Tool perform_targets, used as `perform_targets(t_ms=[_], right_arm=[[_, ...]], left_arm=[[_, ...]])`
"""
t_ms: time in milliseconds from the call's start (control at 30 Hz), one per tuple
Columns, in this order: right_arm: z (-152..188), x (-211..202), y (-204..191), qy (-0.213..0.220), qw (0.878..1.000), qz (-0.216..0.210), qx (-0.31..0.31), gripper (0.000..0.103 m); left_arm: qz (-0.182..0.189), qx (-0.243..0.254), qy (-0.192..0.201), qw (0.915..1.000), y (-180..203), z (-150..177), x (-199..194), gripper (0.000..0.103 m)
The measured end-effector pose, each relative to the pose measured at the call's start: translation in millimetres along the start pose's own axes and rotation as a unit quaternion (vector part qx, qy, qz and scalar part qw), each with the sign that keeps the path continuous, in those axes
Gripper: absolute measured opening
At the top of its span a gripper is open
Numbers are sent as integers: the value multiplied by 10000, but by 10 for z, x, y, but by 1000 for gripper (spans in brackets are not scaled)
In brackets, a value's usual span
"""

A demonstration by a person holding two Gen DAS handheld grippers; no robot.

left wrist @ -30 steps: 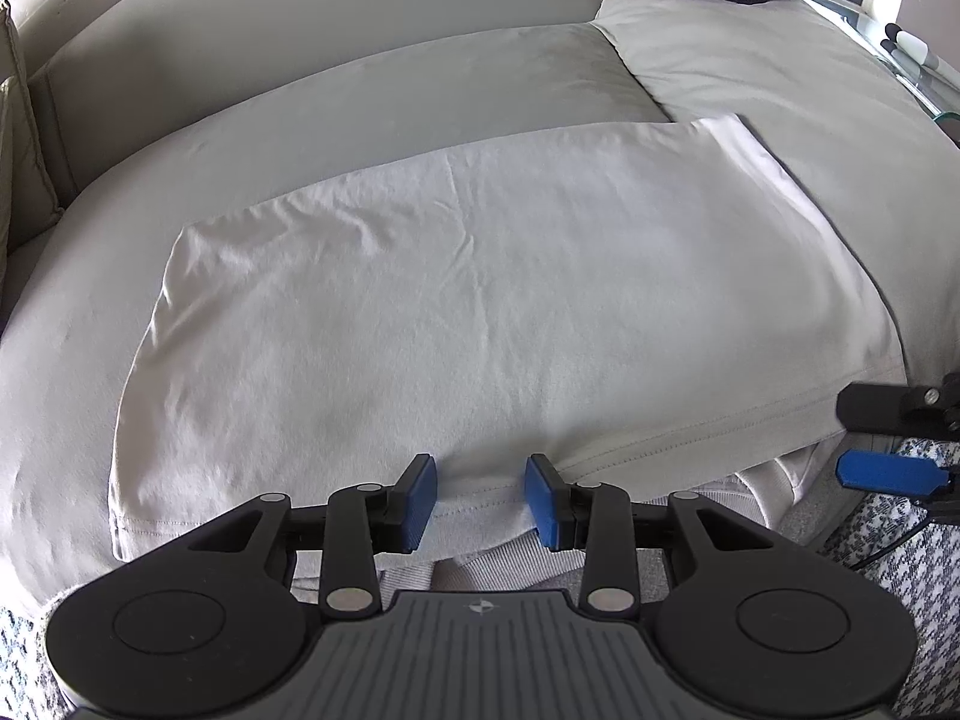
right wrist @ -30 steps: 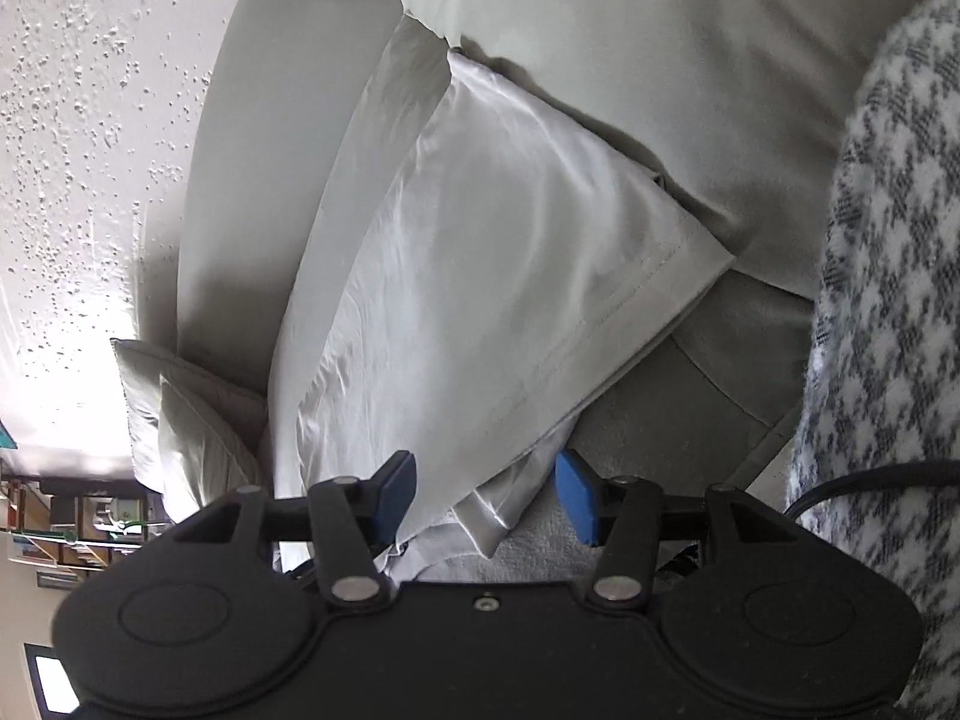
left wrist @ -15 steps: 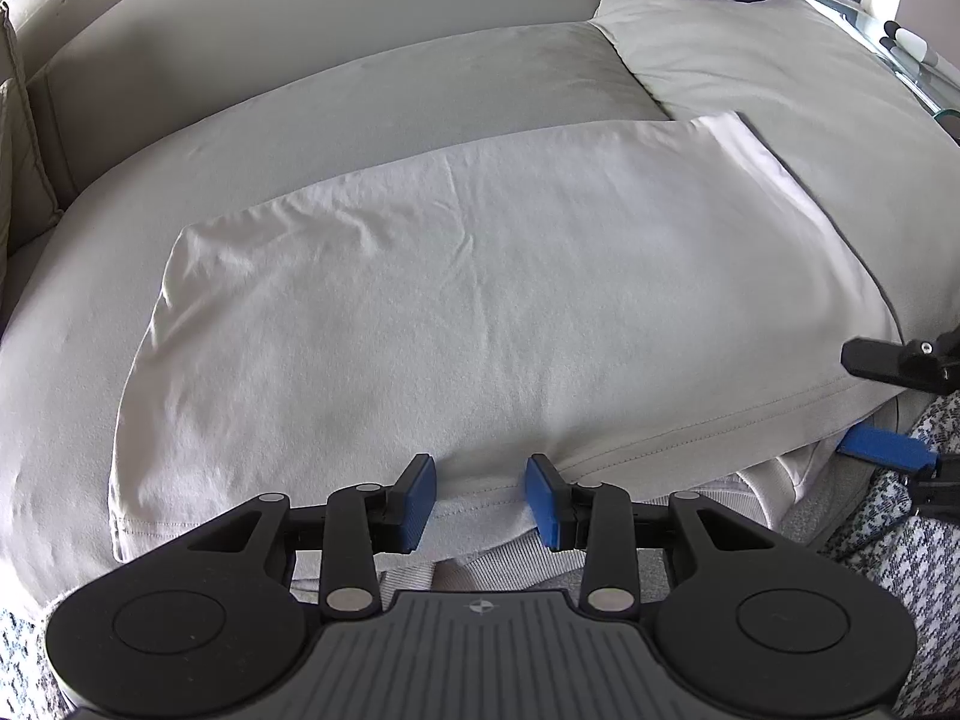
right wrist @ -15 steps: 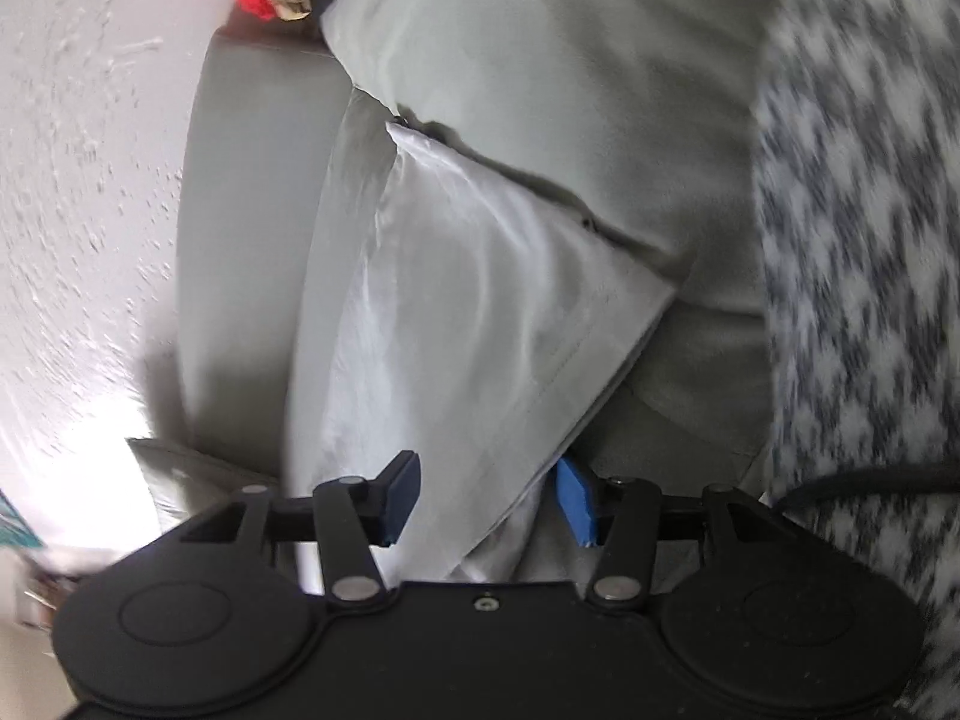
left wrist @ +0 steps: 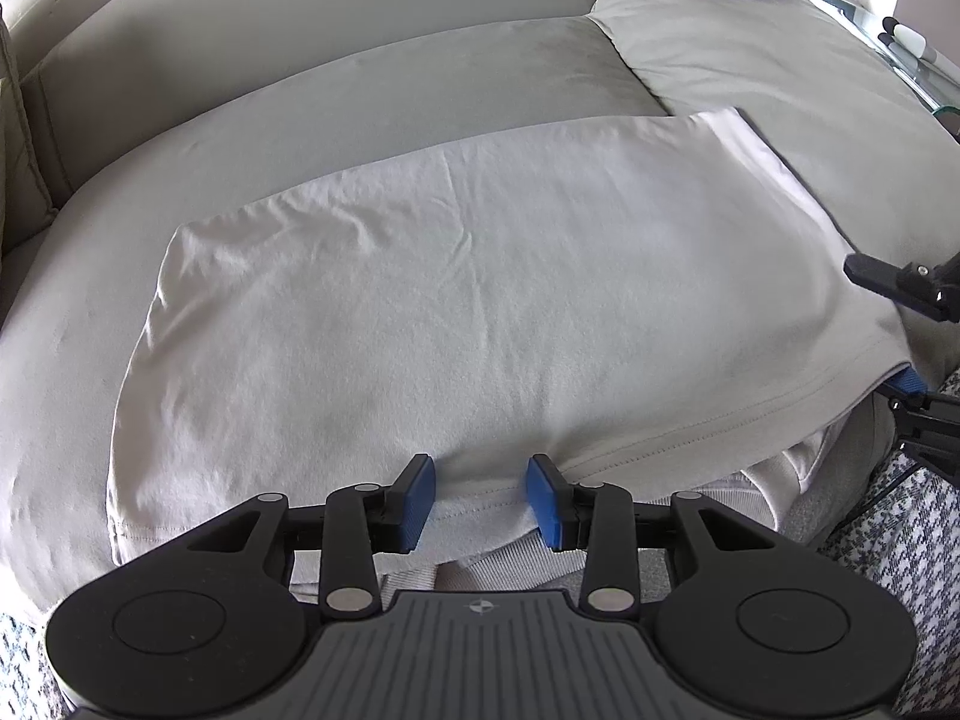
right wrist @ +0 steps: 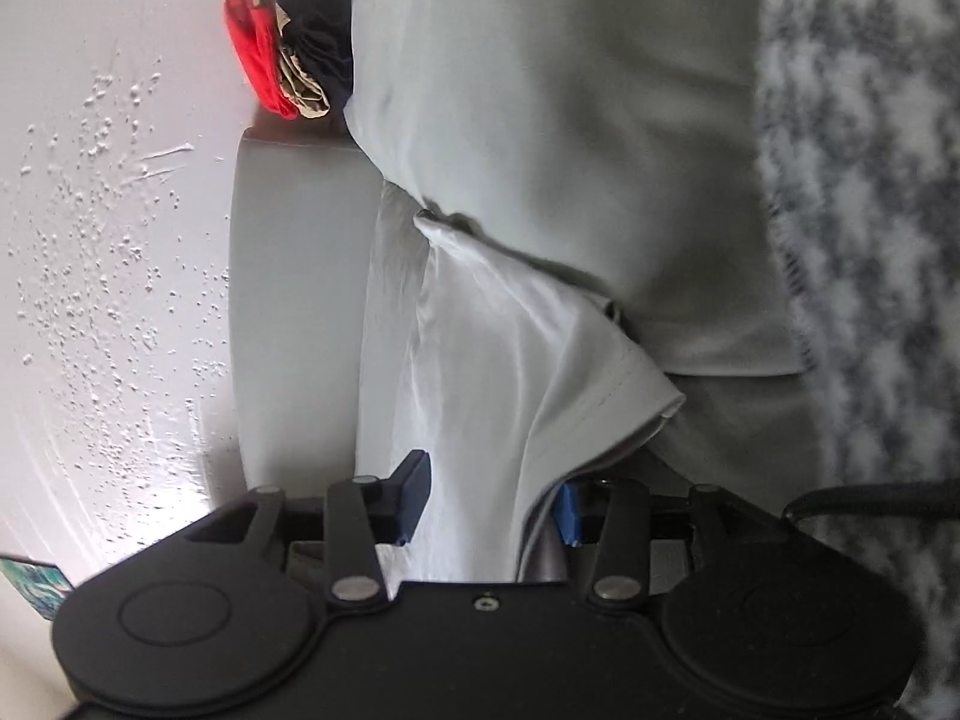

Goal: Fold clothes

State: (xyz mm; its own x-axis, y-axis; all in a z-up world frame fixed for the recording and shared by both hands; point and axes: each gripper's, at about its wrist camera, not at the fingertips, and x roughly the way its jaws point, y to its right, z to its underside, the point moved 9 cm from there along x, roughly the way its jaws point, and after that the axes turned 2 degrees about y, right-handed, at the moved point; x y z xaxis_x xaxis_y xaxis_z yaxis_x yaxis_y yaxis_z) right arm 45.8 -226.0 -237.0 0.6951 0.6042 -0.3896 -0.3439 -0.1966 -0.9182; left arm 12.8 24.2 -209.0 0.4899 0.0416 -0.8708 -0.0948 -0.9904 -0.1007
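A pale folded shirt (left wrist: pixel 468 300) lies flat on the grey sofa seat (left wrist: pixel 372 90). My left gripper (left wrist: pixel 480 495) stands over its near hem, blue pads apart, with the hem lying loose between them. My right gripper (left wrist: pixel 900 333) comes in from the right at the shirt's near right corner, one finger above the cloth and one blue pad under it. In the right wrist view the shirt's edge (right wrist: pixel 516 396) runs between the fingers of the right gripper (right wrist: pixel 489 504). Its jaws are closing, and a gap still shows between the pads and the cloth.
A pile of dark, tan and red clothes (right wrist: pixel 300 54) sits at the sofa's far end by the wall. A second cushion (left wrist: pixel 780 78) lies to the right. A houndstooth blanket (right wrist: pixel 864 192) covers the near right side. A glass table edge (left wrist: pixel 912 54) shows at far right.
The right gripper has rolled and dropped onto the shirt's right corner, so the cloth edge now runs between its narrowing fingers. The left gripper has kept still.
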Motion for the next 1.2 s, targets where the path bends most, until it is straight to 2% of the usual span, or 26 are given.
perform_targets(t_ms=[100, 167, 267, 400, 567, 633, 700, 767, 800, 967, 1033, 1067, 1100, 1167, 1200], right_arm=[[106, -2, -12, -346, 9992, -125, 175, 40], [180, 11, 24, -542, 9982, 21, 259, 40], [128, -3, 21, -299, 9993, 117, 208, 40], [-171, 84, -9, 419, 9989, 187, 119, 40], [-312, 225, -42, 901, 9944, 323, -453, 38], [-331, 236, -46, 915, 9944, 382, -359, 38], [-258, 144, -27, 803, 9953, 439, -330, 33], [-246, 106, 8, 749, 9951, 569, -313, 14], [-240, 76, 17, 731, 9945, 662, -352, 10], [-224, 84, -4, 721, 9925, 875, -455, 9], [-225, 108, -9, 726, 9925, 906, -383, 9], [-224, 113, -1, 743, 9923, 931, -339, 9], [-227, 118, -4, 771, 9917, 974, -335, 9], [-232, 126, -32, 848, 9892, 1110, -441, 9], [-234, 129, -61, 899, 9870, 1206, -560, 8]], left_arm=[[54, -28, -10, 10000, -15, -2, 10, 37], [80, -50, -23, 10000, -21, -4, 15, 37], [100, -29, -10, 9999, -22, -2, 13, 37], [124, -65, -11, 9999, -19, -2, 17, 37], [155, -109, 16, 9998, -22, 1, 28, 37], [181, -111, 51, 9998, -28, 7, 25, 37], [221, -142, 108, 9996, -42, 11, 7, 37], [258, -179, 185, 9993, -67, 13, -33, 37], [262, -225, 230, 9991, -103, 18, -74, 36], [-385, -547, 544, 9963, -748, 47, -223, 32], [-626, -934, 418, 9928, -1166, 87, -150, 28], [-671, -1031, 343, 9918, -1329, 116, -93, 19], [-715, -1126, 267, 9907, -1492, 146, -36, 17], [-632, -1138, -29, 9915, -1672, 243, 96, 18], [-513, -1095, -19, 9927, -1700, 262, 111, 20]])
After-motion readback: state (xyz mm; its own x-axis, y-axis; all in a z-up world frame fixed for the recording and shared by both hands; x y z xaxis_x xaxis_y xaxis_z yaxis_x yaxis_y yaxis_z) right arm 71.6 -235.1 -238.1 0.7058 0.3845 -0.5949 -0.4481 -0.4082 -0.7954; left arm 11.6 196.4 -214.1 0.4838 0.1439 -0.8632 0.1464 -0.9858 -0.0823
